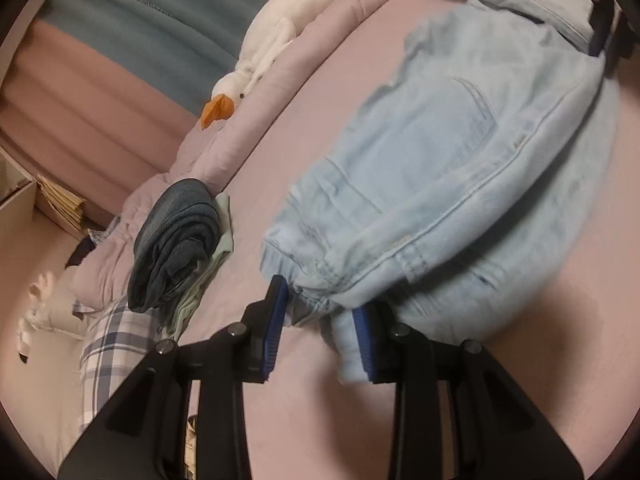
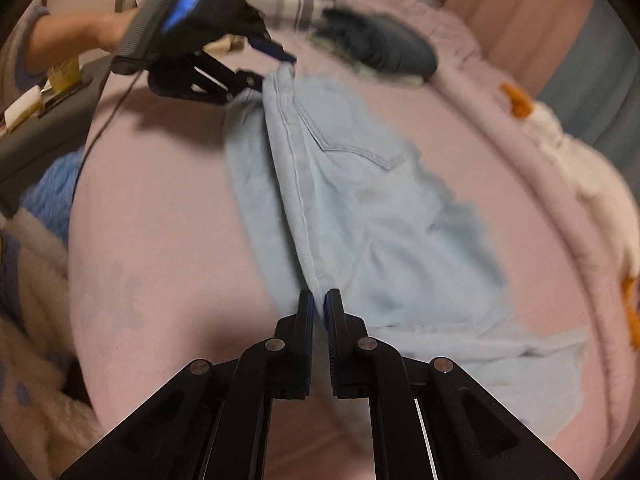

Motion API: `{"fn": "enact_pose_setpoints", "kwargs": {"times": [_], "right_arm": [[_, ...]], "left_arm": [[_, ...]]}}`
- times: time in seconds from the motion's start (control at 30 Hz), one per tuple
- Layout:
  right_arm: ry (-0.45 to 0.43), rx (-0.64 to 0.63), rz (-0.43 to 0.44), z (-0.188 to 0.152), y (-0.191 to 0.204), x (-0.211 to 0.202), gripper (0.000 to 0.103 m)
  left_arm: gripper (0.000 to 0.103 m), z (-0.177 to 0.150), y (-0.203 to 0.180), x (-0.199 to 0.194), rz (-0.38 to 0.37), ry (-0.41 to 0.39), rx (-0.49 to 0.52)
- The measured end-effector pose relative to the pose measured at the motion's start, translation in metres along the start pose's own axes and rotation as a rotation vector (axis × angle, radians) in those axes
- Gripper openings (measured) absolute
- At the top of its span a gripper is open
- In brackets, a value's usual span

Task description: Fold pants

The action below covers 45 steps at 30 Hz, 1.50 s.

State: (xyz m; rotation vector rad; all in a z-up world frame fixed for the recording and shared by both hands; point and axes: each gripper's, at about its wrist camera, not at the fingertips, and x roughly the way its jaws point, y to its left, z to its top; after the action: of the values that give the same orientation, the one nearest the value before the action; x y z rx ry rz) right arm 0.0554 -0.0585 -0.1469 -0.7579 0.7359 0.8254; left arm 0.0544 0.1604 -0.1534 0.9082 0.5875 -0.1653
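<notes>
Light blue denim pants (image 1: 460, 168) lie on a pink bed sheet (image 1: 320, 420), folded lengthwise with a back pocket facing up; they also show in the right wrist view (image 2: 360, 208). My left gripper (image 1: 320, 320) is open, its blue pads on either side of the waistband end, which lies between the jaws. It also shows in the right wrist view (image 2: 268, 68) at the far end of the pants. My right gripper (image 2: 319, 320) is shut on the folded edge of the pants at the near end, holding it slightly raised.
A folded stack of dark jeans and other clothes (image 1: 176, 244) sits left of the pants. A white goose plush (image 1: 272, 40) lies on a rolled pink blanket (image 1: 224, 148) along the far side. A plaid pillow (image 1: 112, 340) is at the left. A grey case (image 2: 44, 128) lies at the bed edge.
</notes>
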Motion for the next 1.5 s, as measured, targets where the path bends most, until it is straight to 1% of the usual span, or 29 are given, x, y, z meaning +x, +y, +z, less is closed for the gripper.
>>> {"fn": "enact_pose_setpoints", "kwargs": {"times": [0.1,0.17,0.27,0.33,0.43,0.5,0.6,0.63,0.7,0.73,0.77,0.8,0.87,0.9,0.93,0.97,1.0,1.03,1.07,1.13,1.2,1.23,1.3,1.33,1.37,1.4,1.47,1.5], "right_arm": [[0.003,0.016,0.0,0.003,-0.004,0.007,0.007],[-0.006,0.019,-0.002,0.006,-0.008,0.003,0.007],[-0.022,0.022,-0.002,0.009,-0.01,-0.004,0.007],[-0.006,0.034,0.01,0.008,-0.006,0.0,0.007],[0.03,0.03,0.015,0.002,0.001,0.014,0.007],[0.03,0.051,0.024,0.0,0.001,0.016,0.007],[0.029,0.103,0.045,-0.001,-0.008,0.017,0.007],[0.029,0.112,0.047,-0.001,-0.008,0.016,0.008],[0.033,0.125,0.045,0.001,-0.012,0.013,0.017],[0.027,0.153,0.061,0.002,-0.014,0.008,0.019],[0.014,0.174,0.083,0.002,-0.014,0.004,0.025],[-0.017,0.204,0.122,0.004,-0.017,-0.004,0.03],[-0.086,0.236,0.16,0.009,-0.019,-0.016,0.035],[-0.123,0.257,0.17,0.015,-0.02,-0.02,0.036],[-0.151,0.276,0.186,0.021,-0.02,-0.02,0.036],[-0.161,0.278,0.194,0.026,-0.018,-0.018,0.036],[-0.173,0.268,0.193,0.032,-0.012,-0.015,0.036],[-0.179,0.245,0.166,0.037,-0.004,-0.013,0.036],[-0.18,0.215,0.143,0.042,0.003,-0.008,0.036],[-0.188,0.17,0.126,0.048,0.015,-0.002,0.036],[-0.188,0.168,0.134,0.051,0.022,0.007,0.036],[-0.189,0.173,0.13,0.052,0.022,0.009,0.036],[-0.194,0.187,0.132,0.053,0.022,0.014,0.036],[-0.199,0.19,0.13,0.053,0.022,0.015,0.036],[-0.203,0.19,0.125,0.054,0.023,0.017,0.036],[-0.202,0.189,0.124,0.055,0.023,0.018,0.036],[-0.206,0.179,0.116,0.056,0.025,0.02,0.036],[-0.207,0.17,0.112,0.057,0.027,0.021,0.036]], "left_arm": [[0.029,-0.001,0.009,-0.007,-0.009,-0.007,-0.047],[0.029,-0.004,0.015,-0.013,-0.01,-0.027,-0.07],[0.027,-0.01,0.015,-0.016,-0.038,-0.032,-0.091],[0.025,-0.015,0.008,-0.012,-0.062,-0.018,-0.094],[0.023,-0.02,0.001,-0.013,-0.056,-0.019,-0.094],[0.02,-0.023,0.002,-0.014,-0.068,-0.01,-0.117],[0.021,-0.026,0.004,-0.015,-0.092,0.012,-0.135],[0.023,-0.027,0.005,-0.017,-0.096,0.019,-0.139],[0.024,-0.028,0.007,-0.023,-0.109,0.026,-0.16],[0.024,-0.029,0.011,-0.027,-0.117,0.024,-0.182],[0.024,-0.029,0.014,-0.03,-0.121,0.023,-0.201],[0.025,-0.029,0.018,-0.031,-0.128,0.023,-0.226],[0.028,-0.026,0.029,-0.028,-0.174,0.036,-0.322],[0.033,-0.024,0.037,-0.023,-0.236,0.057,-0.413],[0.036,-0.024,0.043,-0.018,-0.292,0.072,-0.494],[0.037,-0.027,0.052,-0.013,-0.388,0.079,-0.633],[0.037,-0.03,0.058,-0.008,-0.449,0.082,-0.733],[0.037,-0.036,0.064,-0.002,-0.507,0.086,-0.874],[0.038,-0.043,0.068,0.004,-0.534,0.094,-0.976],[0.04,-0.056,0.07,0.014,-0.599,0.1,-1.169],[0.04,-0.06,0.07,0.016,-0.627,0.079,-1.263],[0.04,-0.061,0.069,0.018,-0.656,0.066,-1.314],[0.039,-0.064,0.065,0.026,-0.721,0.076,-1.423],[0.039,-0.065,0.063,0.032,-0.76,0.082,-1.498],[0.039,-0.066,0.063,0.036,-0.778,0.081,-1.542],[0.038,-0.066,0.064,0.038,-0.784,0.078,-1.574],[0.038,-0.066,0.067,0.043,-0.771,0.071,-1.639],[0.031,-0.065,0.067,0.045,-0.764,0.078,-1.666]]}}
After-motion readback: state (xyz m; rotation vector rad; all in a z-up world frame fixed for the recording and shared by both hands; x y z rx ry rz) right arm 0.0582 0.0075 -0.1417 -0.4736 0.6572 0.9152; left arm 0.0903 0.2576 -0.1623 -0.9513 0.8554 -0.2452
